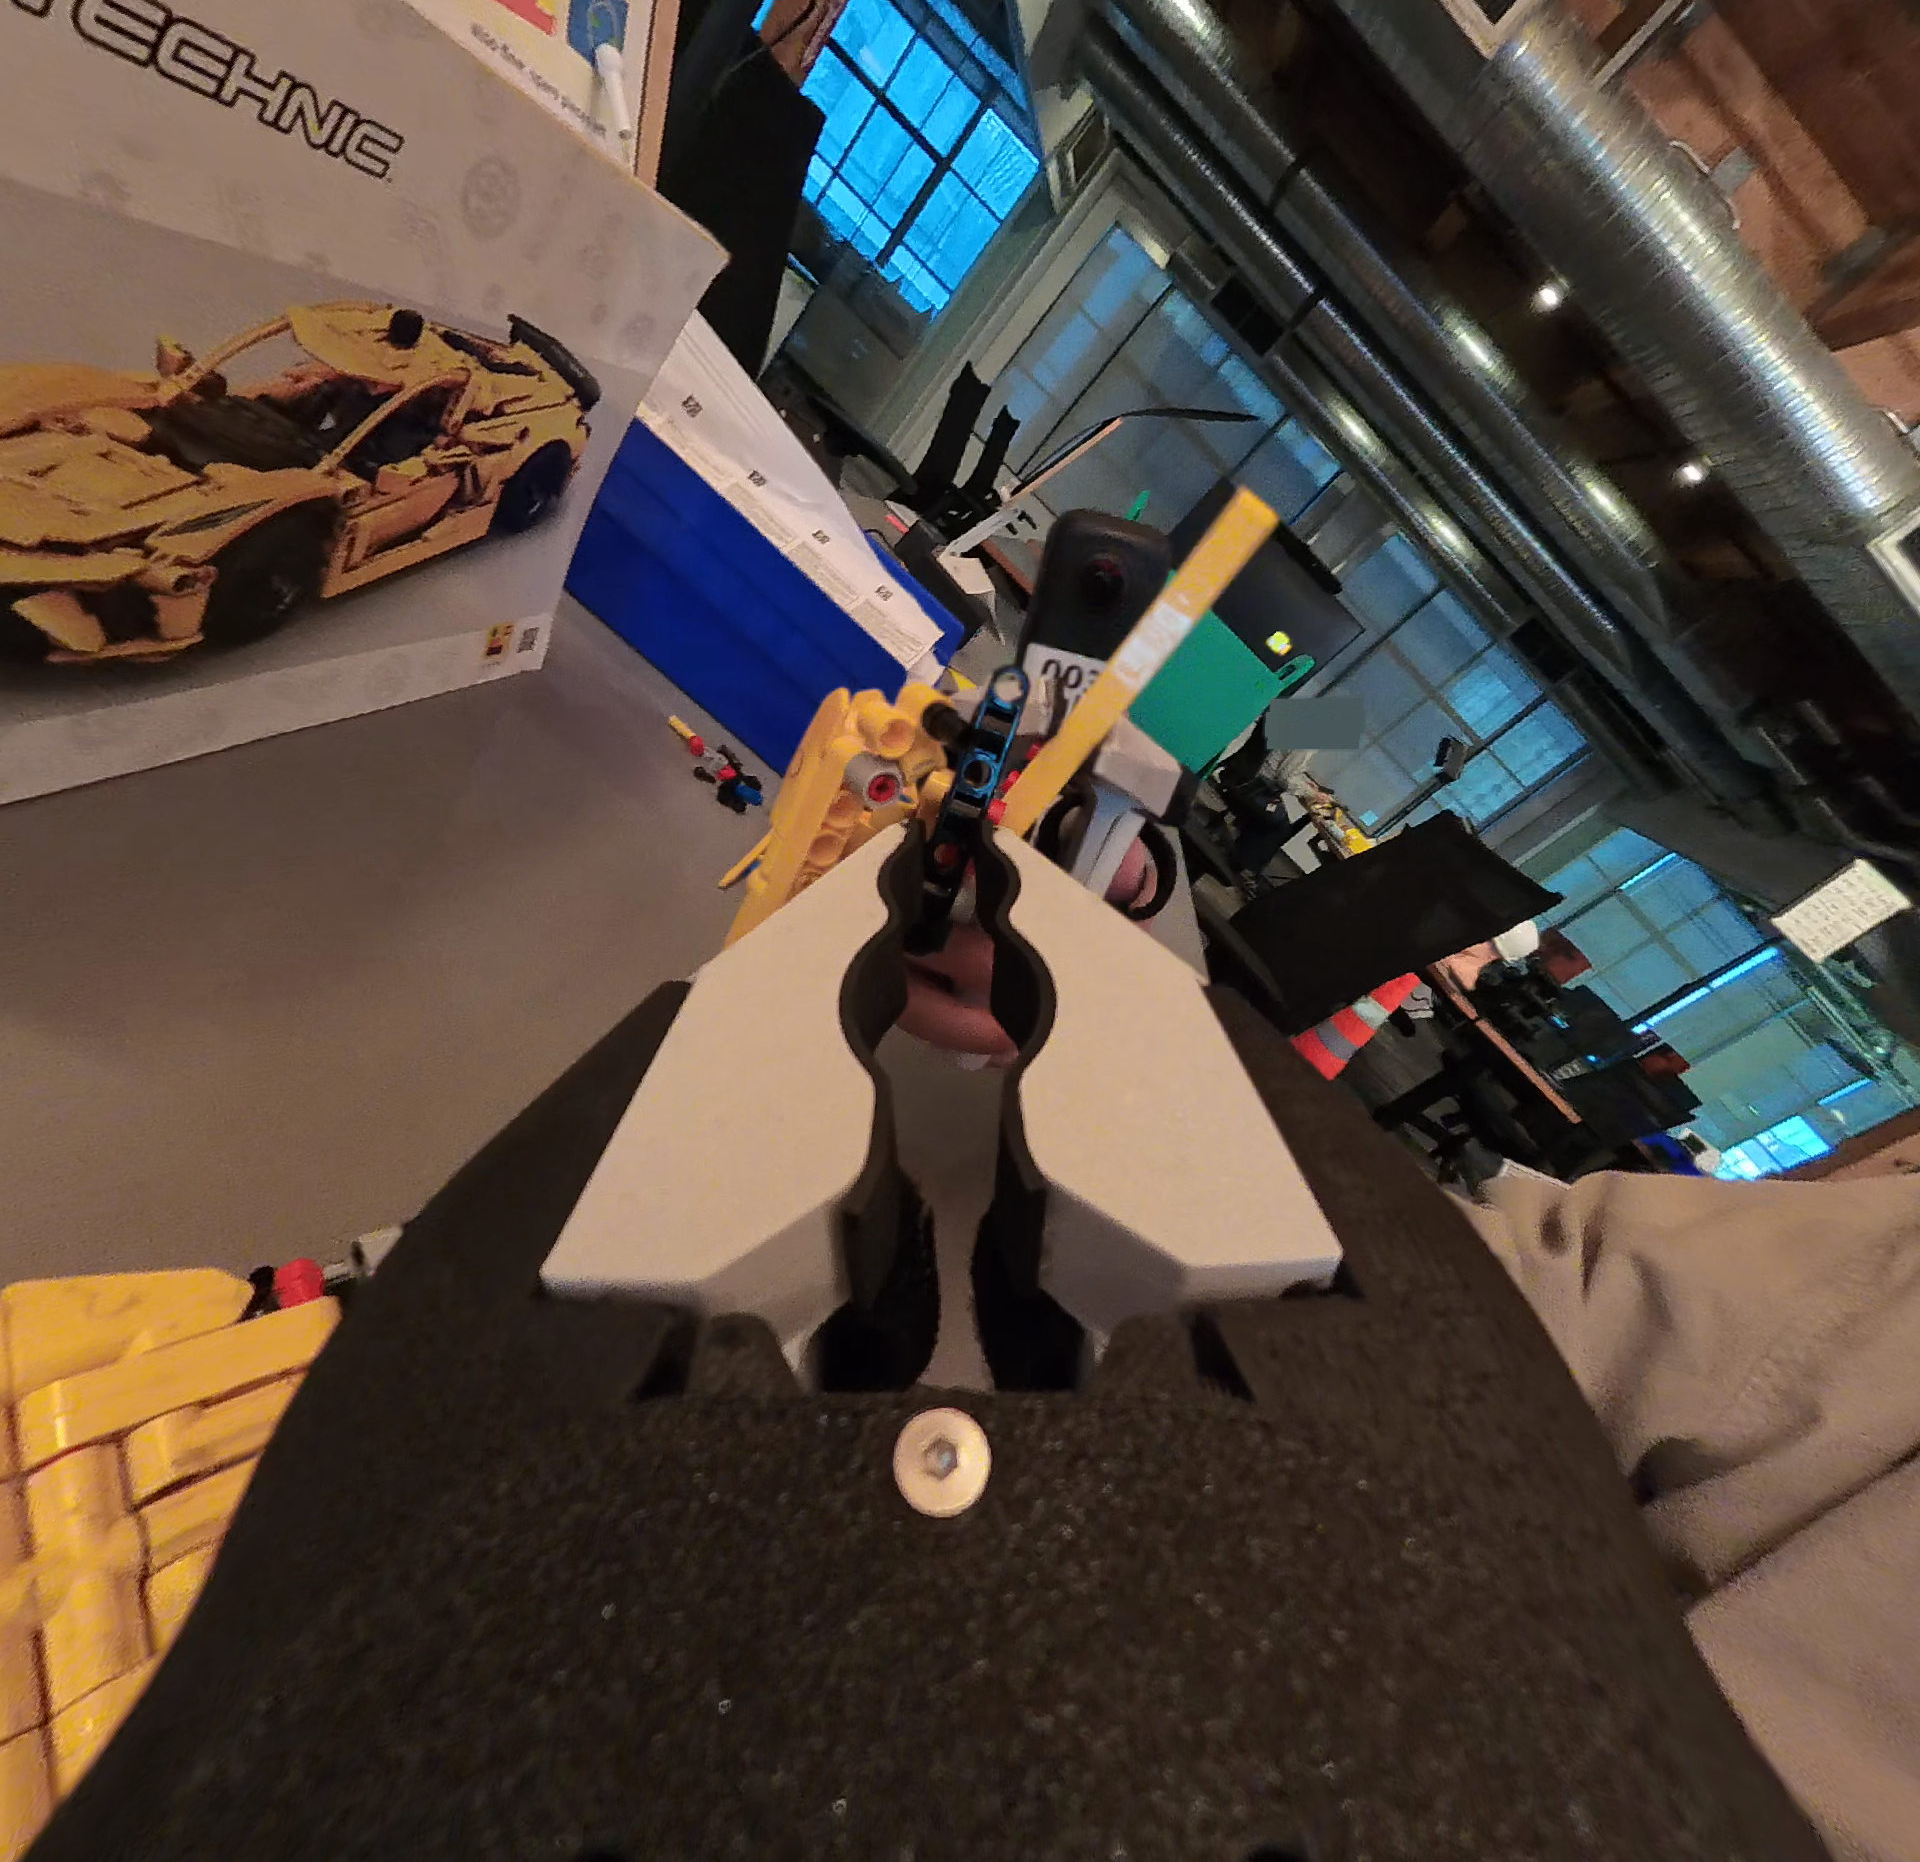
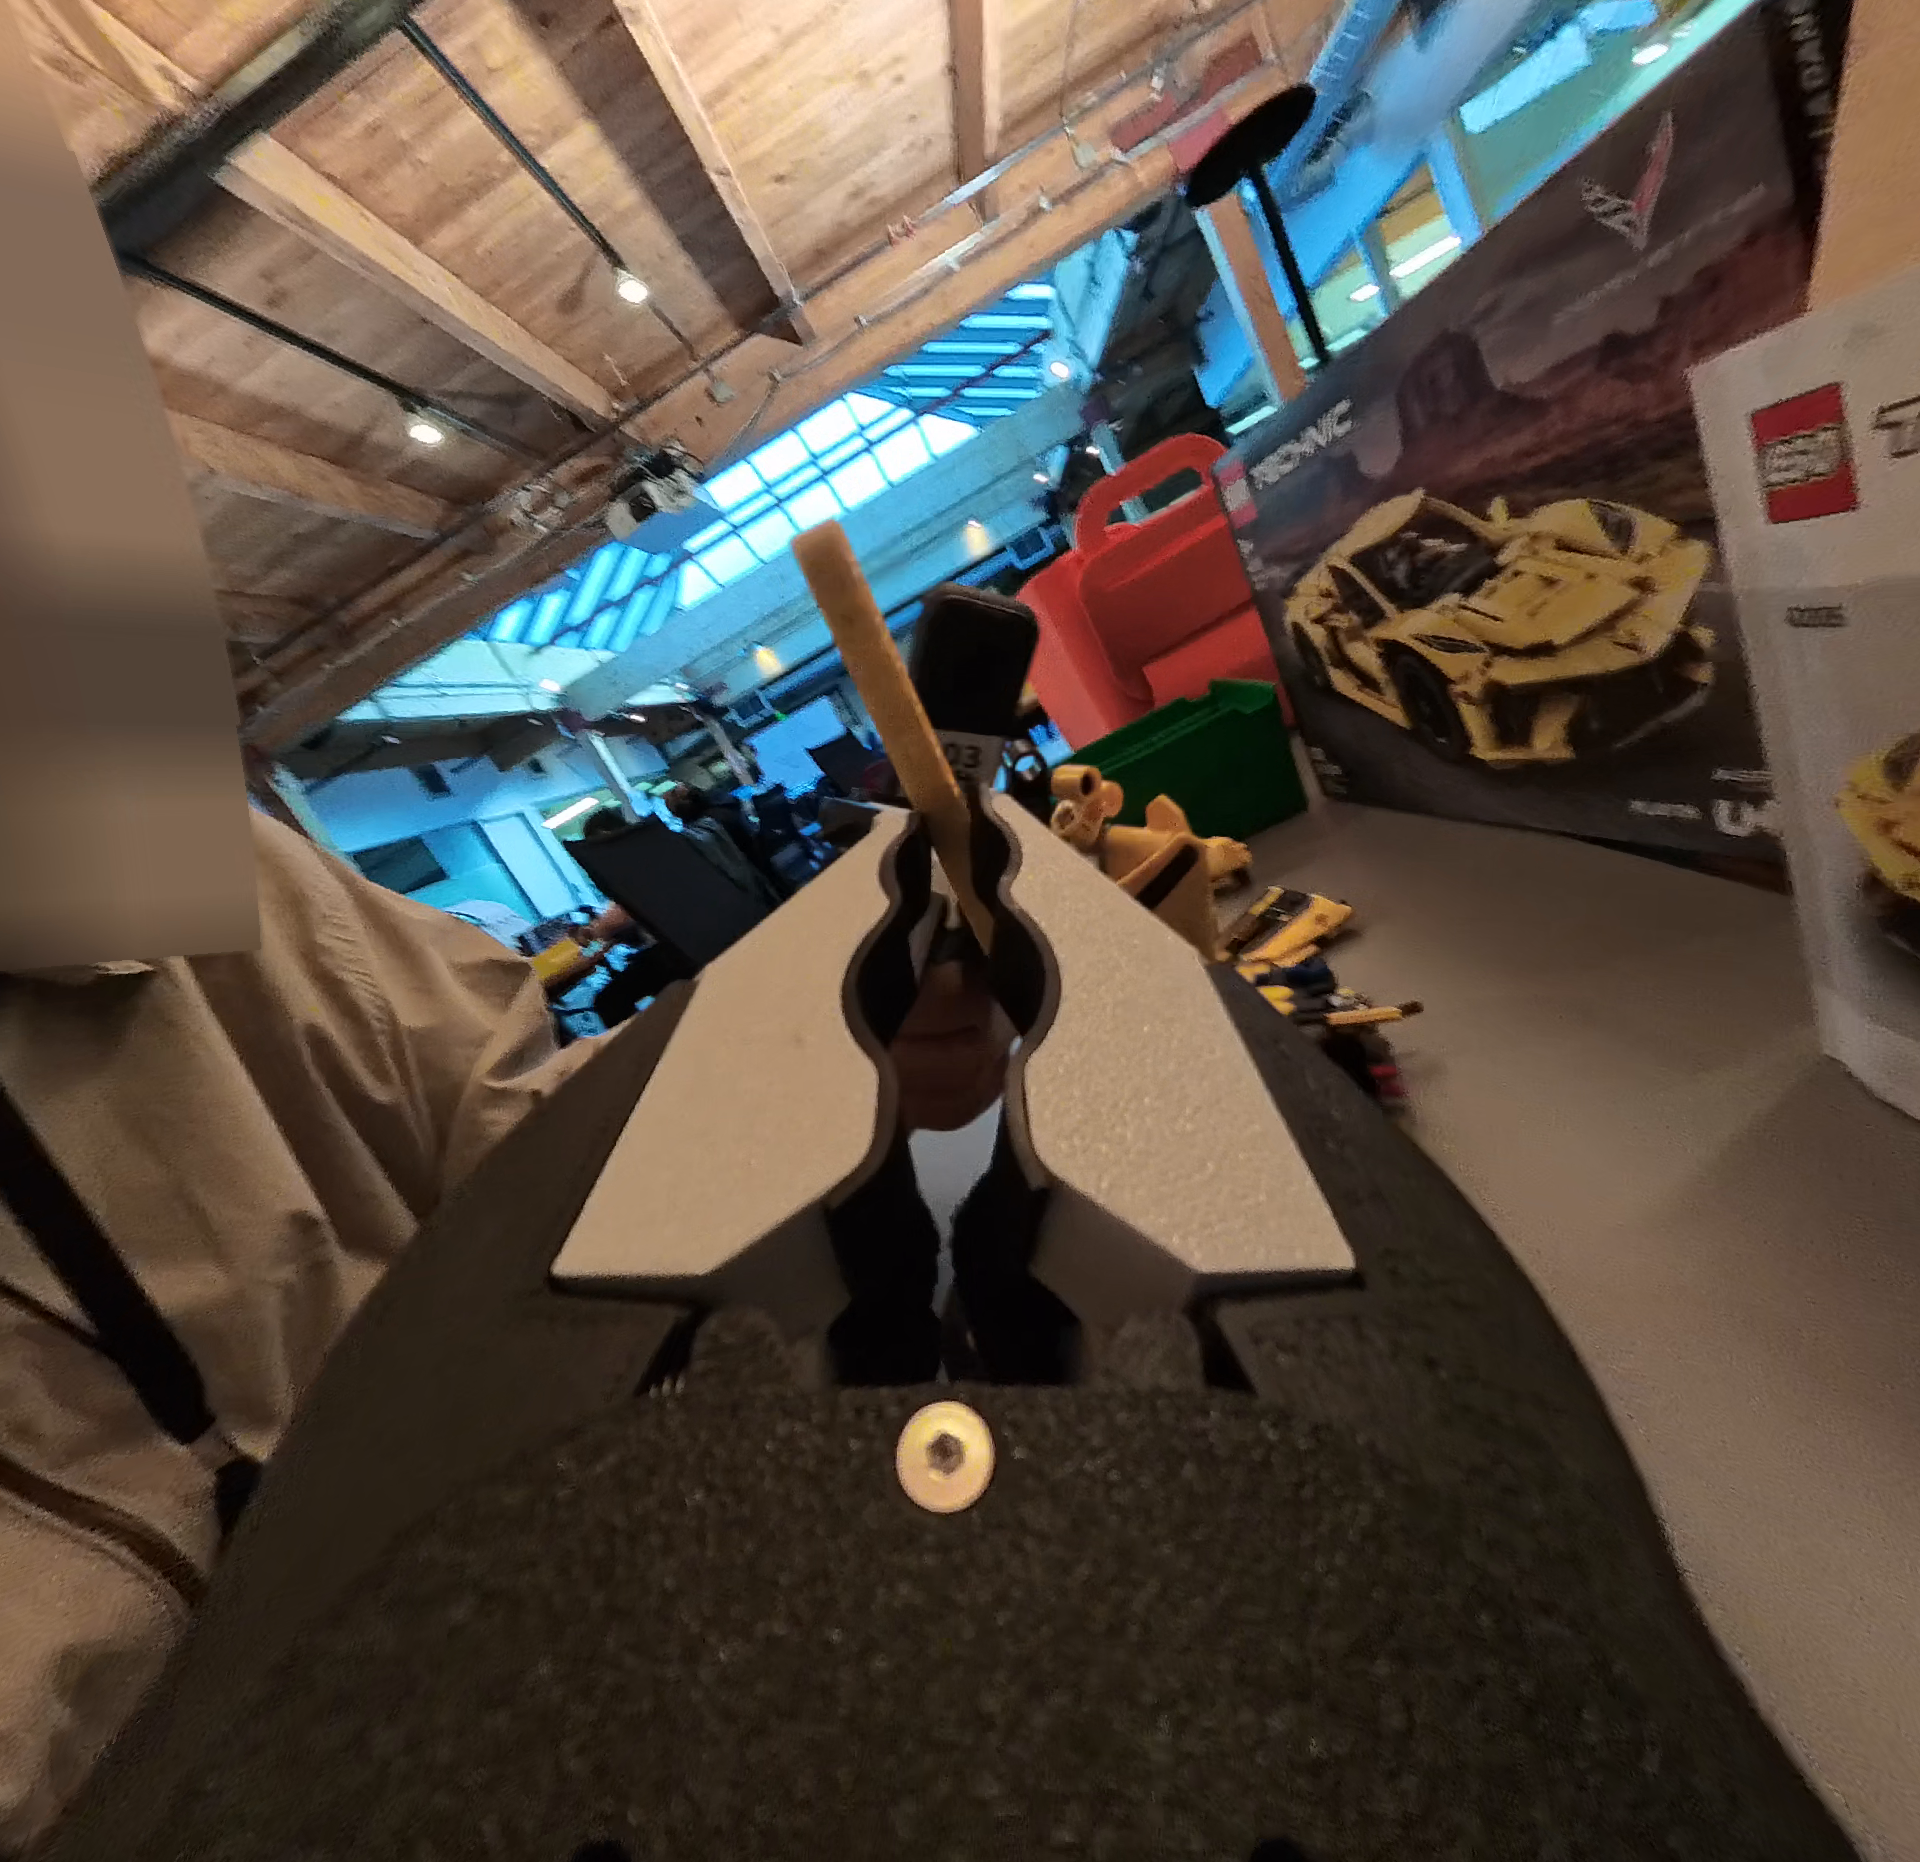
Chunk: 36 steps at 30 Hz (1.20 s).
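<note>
My left gripper [image 1: 951, 846] is shut on a black and blue toy beam [image 1: 977, 763] with red pins, which joins a yellow brick assembly [image 1: 852, 794] held above the grey table [image 1: 312, 981]. My right gripper [image 2: 951, 825] is shut on the lower end of a long flat yellow strip [image 2: 883, 690] that points up and away. The two grippers face each other closely. The strip [image 1: 1153, 649] crosses right behind the beam in the left wrist view. Each view shows the other gripper's black camera [image 1: 1096, 586] [image 2: 977, 659]. A hand shows behind the jaws.
A booklet with a yellow car picture [image 1: 291, 441] and a blue bin [image 1: 707, 586] stand on the table, with loose small parts [image 1: 727, 768]. A yellow model section [image 1: 104, 1449] lies near. A dark car box [image 2: 1507, 617], red case [image 2: 1143, 607], green bin [image 2: 1195, 763] and yellow pieces [image 2: 1164, 856] stand right. A person's sleeve [image 2: 260, 1085] is left. My left and right fingertips are right by each other.
</note>
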{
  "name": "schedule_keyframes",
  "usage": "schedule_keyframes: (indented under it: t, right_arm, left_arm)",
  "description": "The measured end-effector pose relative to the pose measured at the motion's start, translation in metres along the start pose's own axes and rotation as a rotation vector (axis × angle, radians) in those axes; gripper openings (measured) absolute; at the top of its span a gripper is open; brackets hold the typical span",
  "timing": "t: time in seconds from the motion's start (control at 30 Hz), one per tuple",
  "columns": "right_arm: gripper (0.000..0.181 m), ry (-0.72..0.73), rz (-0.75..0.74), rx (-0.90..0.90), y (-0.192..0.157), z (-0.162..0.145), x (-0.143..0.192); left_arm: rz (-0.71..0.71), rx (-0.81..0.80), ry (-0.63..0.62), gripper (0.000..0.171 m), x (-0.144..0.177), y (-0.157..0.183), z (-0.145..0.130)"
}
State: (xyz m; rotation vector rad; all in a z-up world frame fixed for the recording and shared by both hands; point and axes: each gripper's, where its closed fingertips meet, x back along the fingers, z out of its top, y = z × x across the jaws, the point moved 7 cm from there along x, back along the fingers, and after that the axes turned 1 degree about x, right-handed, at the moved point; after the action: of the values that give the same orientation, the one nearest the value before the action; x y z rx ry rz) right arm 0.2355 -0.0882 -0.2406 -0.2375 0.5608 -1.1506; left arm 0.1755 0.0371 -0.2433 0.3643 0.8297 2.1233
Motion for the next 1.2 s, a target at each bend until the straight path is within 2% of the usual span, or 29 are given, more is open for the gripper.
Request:
schedule_keyframes:
  t: [0.2,0.3,0.33,0.43,0.57,0.67,0.73,0.8,0.9,1.1,1.2]
  right_arm:
    - [0.006,0.062,0.04,-0.125,0.016,0.0,-0.001]
    - [0.007,0.054,0.008,-0.178,0.024,-0.003,-0.001]
    - [0.009,0.049,-0.039,-0.164,0.025,-0.004,-0.002]
    - [0.032,-0.004,-0.231,-0.088,0.03,-0.006,-0.004]
    - [0.037,-0.107,-0.409,0.048,0.022,-0.012,-0.017]
    - [0.033,-0.136,-0.465,0.107,0.019,-0.018,-0.032]
    - [0.019,-0.126,-0.448,0.119,0.015,-0.019,-0.037]
    - [0.013,-0.14,-0.468,0.179,0.011,-0.017,-0.037]
    - [0.014,-0.166,-0.51,0.239,0.007,-0.015,-0.038]
    - [0.01,-0.115,-0.435,0.064,0.005,-0.013,-0.034]
    - [0.008,-0.11,-0.424,0.05,0.006,-0.012,-0.033]
  left_arm:
    - [-0.002,-0.187,-0.028,0.006,0.003,0.004,0.001]
    - [0.041,-0.181,-0.021,0.006,0.007,-0.001,0.003]
    - [0.059,-0.159,-0.005,0.006,0.009,-0.005,0.004]
    - [0.125,-0.135,0.078,0.006,0.017,-0.012,0.011]
    - [0.152,-0.143,0.167,0.006,0.026,-0.014,0.019]
    - [0.128,-0.118,0.173,0.006,0.026,-0.015,0.018]
    - [0.11,-0.075,0.189,0.006,0.027,-0.018,0.018]
    - [0.093,-0.04,0.189,0.006,0.027,-0.02,0.018]
    - [0.068,-0.036,0.194,0.006,0.026,-0.019,0.017]
    - [-0.004,-0.051,0.172,0.006,0.027,-0.015,0.017]
    - [-0.003,-0.043,0.173,0.006,0.026,-0.016,0.017]
